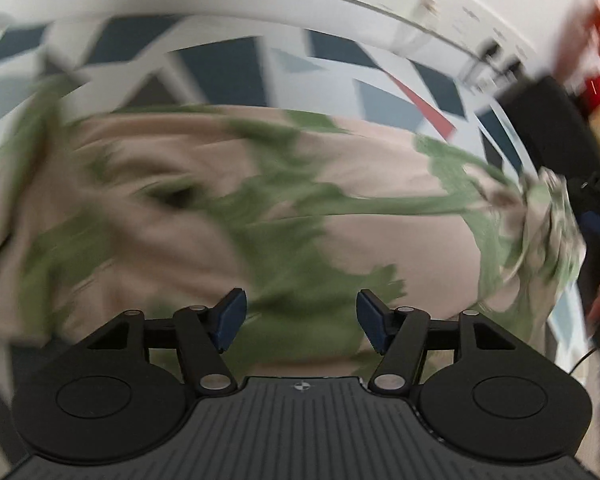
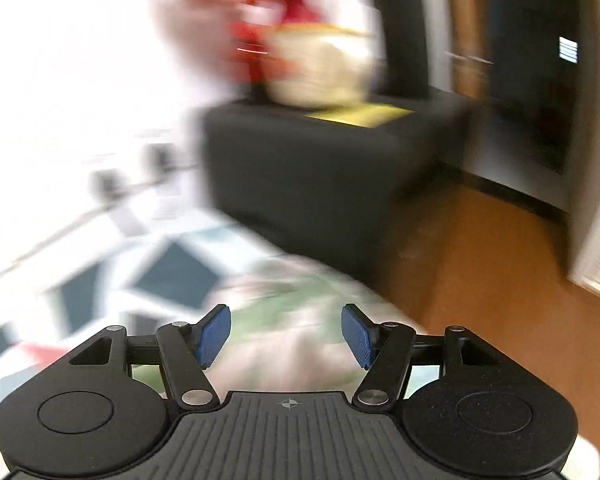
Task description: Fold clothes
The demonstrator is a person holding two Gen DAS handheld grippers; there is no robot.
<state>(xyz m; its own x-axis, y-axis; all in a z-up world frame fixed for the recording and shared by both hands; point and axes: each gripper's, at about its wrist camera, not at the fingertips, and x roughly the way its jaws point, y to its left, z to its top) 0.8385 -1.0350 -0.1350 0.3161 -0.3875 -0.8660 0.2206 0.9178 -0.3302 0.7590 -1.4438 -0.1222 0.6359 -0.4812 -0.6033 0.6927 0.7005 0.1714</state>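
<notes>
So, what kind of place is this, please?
Probably a bedroom at home: a green-and-beige garment lies on a geometric-patterned bedspread, beside a black cabinet on a wooden floor.

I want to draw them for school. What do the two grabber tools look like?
Both look alike. The left gripper and right gripper each have two blue ridged pads on black linkage arms with silver pivot pins, two round black discs, and a dark ribbed body bearing a small crosshair mark.

No text can be read (blurred).
</notes>
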